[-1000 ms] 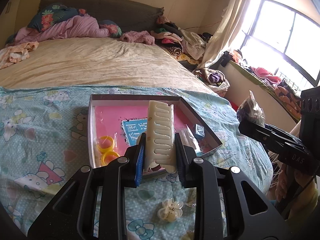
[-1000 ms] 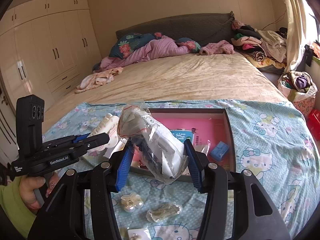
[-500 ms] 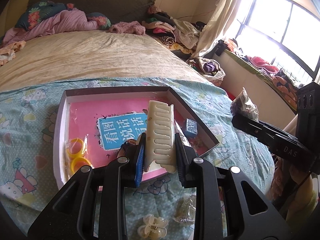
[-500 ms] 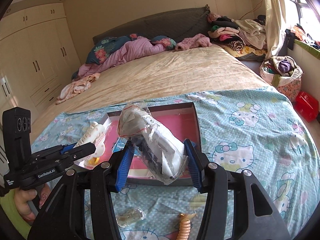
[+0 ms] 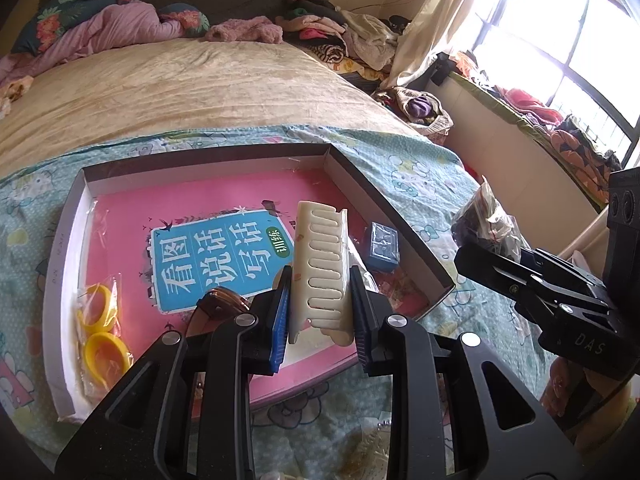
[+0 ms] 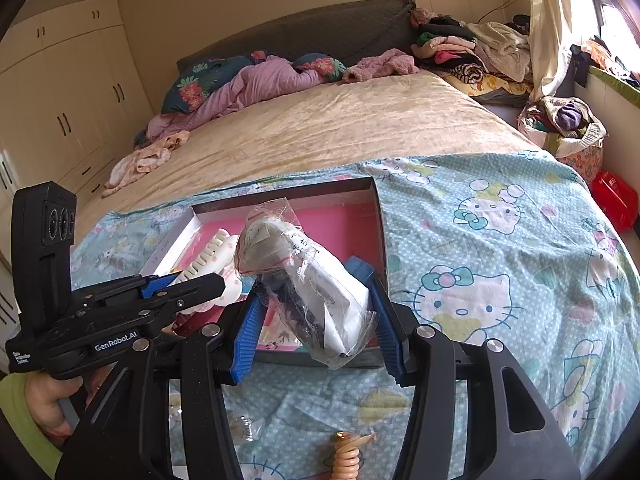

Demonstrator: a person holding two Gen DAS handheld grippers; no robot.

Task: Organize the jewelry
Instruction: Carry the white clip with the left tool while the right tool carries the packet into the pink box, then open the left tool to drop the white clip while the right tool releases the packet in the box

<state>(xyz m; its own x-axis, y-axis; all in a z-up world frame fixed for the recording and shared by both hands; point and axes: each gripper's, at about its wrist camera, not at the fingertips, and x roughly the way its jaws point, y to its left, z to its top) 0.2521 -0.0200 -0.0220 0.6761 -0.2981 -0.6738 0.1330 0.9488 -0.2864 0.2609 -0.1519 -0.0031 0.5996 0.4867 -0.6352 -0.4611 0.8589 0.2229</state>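
Observation:
My left gripper [image 5: 320, 308] is shut on a cream hair claw clip [image 5: 322, 264], held upright over the near part of a shallow box [image 5: 386, 216] with a pink lining and a blue label. The same clip [image 6: 208, 260] and left gripper [image 6: 184, 286] show at the left of the right wrist view. My right gripper [image 6: 316, 324] is shut on a crumpled clear plastic bag [image 6: 304, 284] of small items, hovering over the box's [image 6: 378, 216] near right corner. Inside the box lie two yellow rings [image 5: 100, 332], a small blue box [image 5: 383, 246] and a brown strap [image 5: 218, 304].
The box sits on a turquoise cartoon-cat sheet [image 6: 500, 264] at the foot of a beige bed [image 5: 180, 84]. Loose small items lie on the sheet near me, among them a coiled orange hair tie [image 6: 348, 456]. A clothes pile [image 6: 472, 52], wardrobe [image 6: 60, 92] and window [image 5: 576, 28] surround the bed.
Both grippers have moved forward and down toward the box, each keeping its hold. The box looks larger and nearer in both views.

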